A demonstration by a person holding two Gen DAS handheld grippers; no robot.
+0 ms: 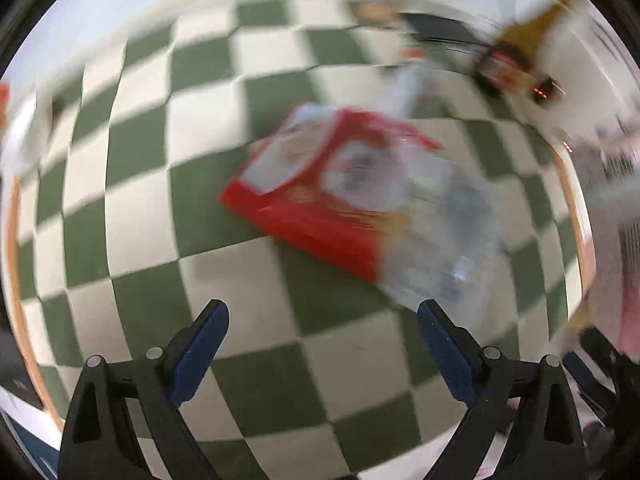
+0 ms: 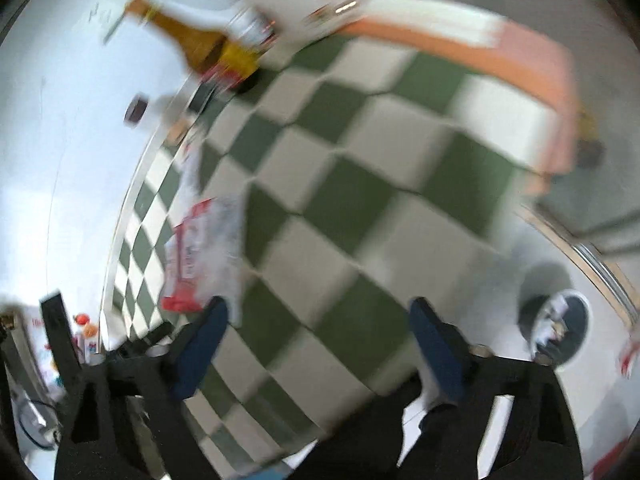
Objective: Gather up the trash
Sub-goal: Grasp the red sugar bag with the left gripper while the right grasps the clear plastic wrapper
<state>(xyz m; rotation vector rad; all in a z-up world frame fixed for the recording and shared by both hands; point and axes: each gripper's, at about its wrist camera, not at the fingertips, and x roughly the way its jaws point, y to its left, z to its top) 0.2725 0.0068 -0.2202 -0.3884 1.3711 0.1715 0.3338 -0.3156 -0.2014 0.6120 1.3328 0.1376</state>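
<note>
Left gripper (image 1: 323,318): fills the bottom of the left wrist view; its two blue-padded fingers (image 1: 200,354) stand wide apart with nothing between them, only checkered cloth showing in the gap.

Right gripper (image 2: 316,316): at the bottom of the right wrist view; fingers spread wide and holding nothing.

Wrapper (image 1: 340,196): a flattened red and white plastic packet with a clear, crinkled end, lying on the cloth at the centre of the left wrist view, just above and to the right of the left gripper's fingertips, not touching them. In the right wrist view the same wrapper (image 2: 200,256) sits at lower left, just above the left-hand fingertip; contact cannot be told through the blur.

Tablecloth (image 1: 120,184): green and white checks, covering most of both views; an orange edge runs along the upper right of the right wrist view.

Bottle (image 1: 516,50): brown glass with a yellow and red label, upper right of the left wrist view, well apart from the wrapper; in the right wrist view it appears at upper left (image 2: 200,46).

Bin (image 2: 560,328): a dark round container at lower right of the right wrist view, standing on the pale floor beside the table, with light scraps visible inside.

Sharpness: both views are motion-blurred, so print on the wrapper and label is unreadable.
</note>
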